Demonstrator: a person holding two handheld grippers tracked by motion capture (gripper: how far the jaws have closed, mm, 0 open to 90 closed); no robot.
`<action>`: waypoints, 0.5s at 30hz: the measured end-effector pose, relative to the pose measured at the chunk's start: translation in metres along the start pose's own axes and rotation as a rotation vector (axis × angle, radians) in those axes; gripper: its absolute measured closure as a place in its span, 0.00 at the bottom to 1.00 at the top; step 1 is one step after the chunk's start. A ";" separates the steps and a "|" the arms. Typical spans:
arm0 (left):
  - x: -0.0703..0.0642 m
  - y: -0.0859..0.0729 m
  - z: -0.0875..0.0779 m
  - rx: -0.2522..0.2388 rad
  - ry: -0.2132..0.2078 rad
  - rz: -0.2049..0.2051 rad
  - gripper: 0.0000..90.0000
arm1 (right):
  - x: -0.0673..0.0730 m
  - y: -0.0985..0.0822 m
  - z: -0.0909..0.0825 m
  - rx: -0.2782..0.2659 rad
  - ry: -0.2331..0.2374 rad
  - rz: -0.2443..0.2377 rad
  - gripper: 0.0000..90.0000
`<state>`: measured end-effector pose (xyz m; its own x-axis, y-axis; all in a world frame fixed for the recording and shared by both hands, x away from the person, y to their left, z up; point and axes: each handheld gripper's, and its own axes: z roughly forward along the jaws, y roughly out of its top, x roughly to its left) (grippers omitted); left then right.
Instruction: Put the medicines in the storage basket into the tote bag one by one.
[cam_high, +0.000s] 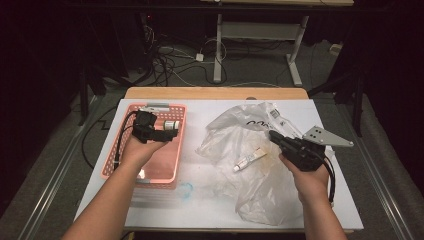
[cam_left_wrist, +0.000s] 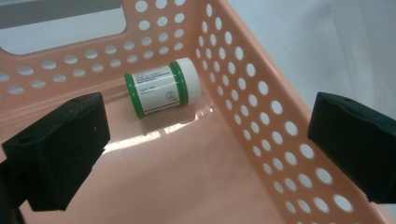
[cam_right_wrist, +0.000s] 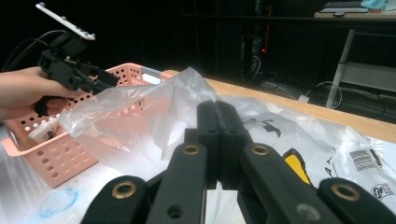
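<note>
Because the small jar (cam_left_wrist: 162, 87) already lay on its side in the far corner of the pink basket (cam_left_wrist: 261, 93), my left gripper (cam_high: 152, 131) hung over it with jaws wide and empty, while my right gripper (cam_high: 280, 140) pinched the plastic bag (cam_high: 235, 130) shut-jawed to hold it up off the counter (cam_high: 165, 210).

Between my left gripper's (cam_left_wrist: 205, 144) spread jaws the pink basket's (cam_left_wrist: 261, 102) floor lies bare up to the green-capped jar (cam_left_wrist: 161, 87) by the far wall, the perforated side wall crowds my right-hand jaw, and crumpled plastic bag (cam_high: 240, 150) covers the table (cam_high: 200, 200) around my right gripper (cam_high: 276, 136).
</note>
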<state>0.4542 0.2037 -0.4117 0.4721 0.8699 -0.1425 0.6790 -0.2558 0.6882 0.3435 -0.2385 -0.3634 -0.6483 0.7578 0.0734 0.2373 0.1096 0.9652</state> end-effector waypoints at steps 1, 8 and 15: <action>0.001 0.001 0.003 0.007 0.004 -0.008 0.00 | 0.000 0.000 0.000 0.000 -0.001 0.000 1.00; 0.012 0.006 0.019 0.045 0.018 -0.035 0.00 | 0.000 -0.001 0.000 0.002 0.001 -0.002 1.00; 0.019 0.010 0.029 0.066 0.035 -0.052 0.01 | 0.000 -0.001 0.001 0.004 0.003 -0.003 1.00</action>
<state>0.4865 0.2059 -0.4277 0.4161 0.8967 -0.1508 0.7379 -0.2361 0.6323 0.3438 -0.2385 -0.3647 -0.6510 0.7556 0.0717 0.2387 0.1141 0.9644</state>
